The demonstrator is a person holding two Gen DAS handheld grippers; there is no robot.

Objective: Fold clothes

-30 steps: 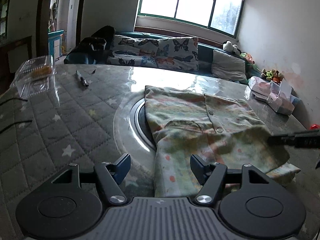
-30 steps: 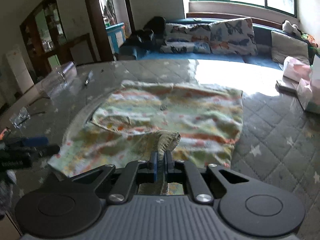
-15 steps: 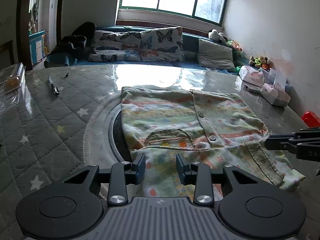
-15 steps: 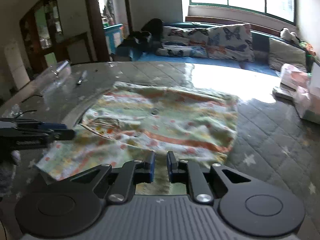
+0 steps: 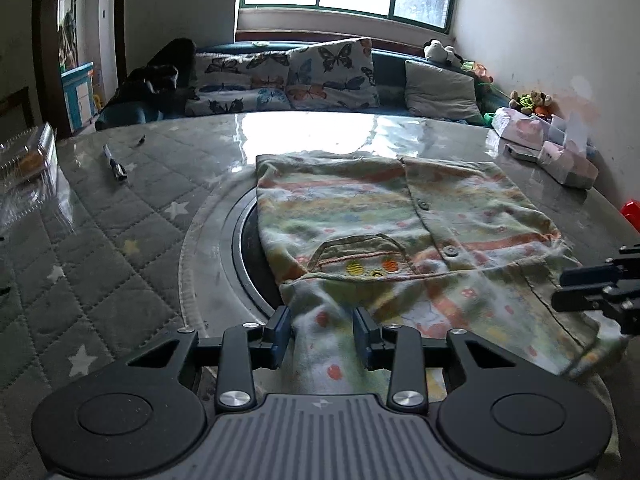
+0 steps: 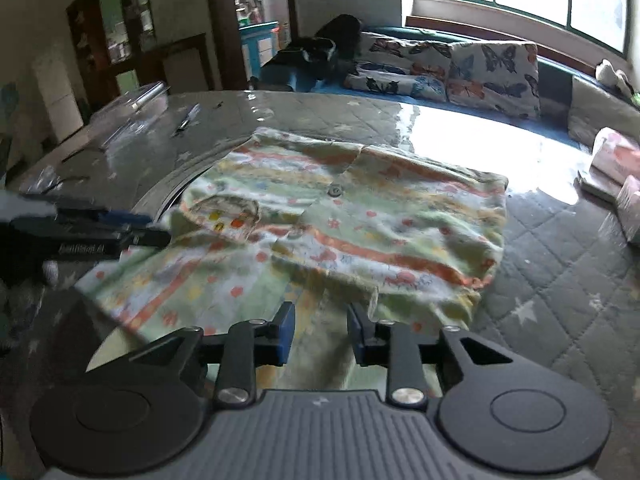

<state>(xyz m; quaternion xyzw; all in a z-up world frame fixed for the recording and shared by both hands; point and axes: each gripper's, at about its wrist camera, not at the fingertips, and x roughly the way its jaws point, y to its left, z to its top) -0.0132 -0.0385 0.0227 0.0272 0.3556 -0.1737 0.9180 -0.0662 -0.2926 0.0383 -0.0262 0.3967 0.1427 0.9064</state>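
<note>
Your right gripper has just let go of the patterned shirt, jaws opening with cloth loose between them, while your left gripper has narrowed around the hem nearest the turntable ring, so the sleeve fold on the tabletop looks done.

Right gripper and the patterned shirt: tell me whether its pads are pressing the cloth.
Apart. The right wrist view shows the right gripper opening, its pads standing clear on either side of the shirt fabric beneath.

a home living room: sofa with butterfly cushions, soft toys
</note>
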